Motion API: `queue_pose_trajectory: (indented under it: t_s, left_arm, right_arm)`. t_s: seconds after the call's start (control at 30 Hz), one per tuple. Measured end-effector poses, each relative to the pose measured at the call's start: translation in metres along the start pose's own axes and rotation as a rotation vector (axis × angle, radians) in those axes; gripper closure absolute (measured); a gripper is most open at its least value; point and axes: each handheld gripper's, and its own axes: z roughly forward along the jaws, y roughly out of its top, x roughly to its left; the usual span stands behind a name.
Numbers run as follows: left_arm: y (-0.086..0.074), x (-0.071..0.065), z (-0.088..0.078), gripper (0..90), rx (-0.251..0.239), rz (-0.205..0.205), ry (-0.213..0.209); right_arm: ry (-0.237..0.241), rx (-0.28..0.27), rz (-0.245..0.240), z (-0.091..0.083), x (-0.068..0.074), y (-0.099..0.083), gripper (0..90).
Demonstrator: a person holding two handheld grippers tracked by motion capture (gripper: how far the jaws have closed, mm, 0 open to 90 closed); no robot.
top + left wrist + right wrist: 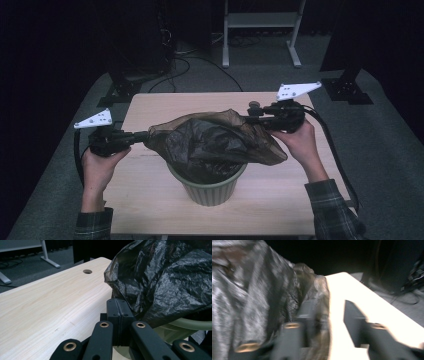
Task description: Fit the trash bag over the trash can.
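A pale rectangular wooden table point(150, 107) is seen across the middle of the high view, with dark grey carpet around it. In the left gripper view its grain runs over the left half of the frame, and a small round hole point(87, 271) is cut in the top near the upper centre.

A thin, crinkled black plastic bin liner point(215, 137) is spread at the centre of the high view, draped over the mouth of a ribbed, pale green round plastic waste bin point(210, 187) that stands on the table in the lower centre of the frame. The liner is stretched sideways between the two grippers, and its right edge looks brownish where light passes through it. In the left gripper view the liner fills the upper right, with the bin's green rim below it at the lower right.

The left gripper point(142, 136), held in a hand point(98, 167) at the left of the high view, is shown in its own view with both jaws pressed flat together on the liner's edge.

The right gripper point(250, 118), held in a hand point(300, 140) at the right of the high view, is blurred in its own view. There the jaws stand apart: one lies against the liner at the lower left, the other is seen over bare table, and the liner is not pinched between them.
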Motion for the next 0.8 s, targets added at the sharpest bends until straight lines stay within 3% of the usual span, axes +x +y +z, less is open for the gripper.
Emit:
queue_pose_trajectory:
  t_s: [0.07,0.1,0.2,0.33,0.43,0.53,0.8]
  left_arm:
    - [0.0,0.001,0.002,90.0,0.0,0.001,0.004]
    - [0.0,0.003,0.003,90.0,0.001,0.0,0.007]
    - [0.0,0.008,0.009,90.0,0.007,0.002,0.024]
    - [-0.001,0.017,0.018,90.0,0.023,0.002,0.064]
    - [-0.006,0.024,0.025,90.0,0.049,-0.011,0.081]
    - [-0.014,0.027,0.032,90.0,0.082,-0.027,0.079]
    - [-0.037,0.03,0.041,90.0,0.146,-0.062,0.069]
  right_arm:
    - [0.015,0.028,0.013,0.01,-0.005,-0.003,87.4]
    - [0.006,0.034,0.007,0.014,-0.006,-0.005,89.2]
    - [-0.026,0.044,0.032,0.024,-0.013,-0.01,89.9]
    - [-0.113,0.062,0.059,0.038,-0.024,-0.015,90.0]
    - [-0.153,0.088,0.083,0.049,-0.031,-0.021,90.0]
    - [-0.162,0.142,0.085,0.062,-0.034,-0.03,90.0]
    - [-0.134,0.216,0.12,0.08,-0.032,-0.065,90.0]
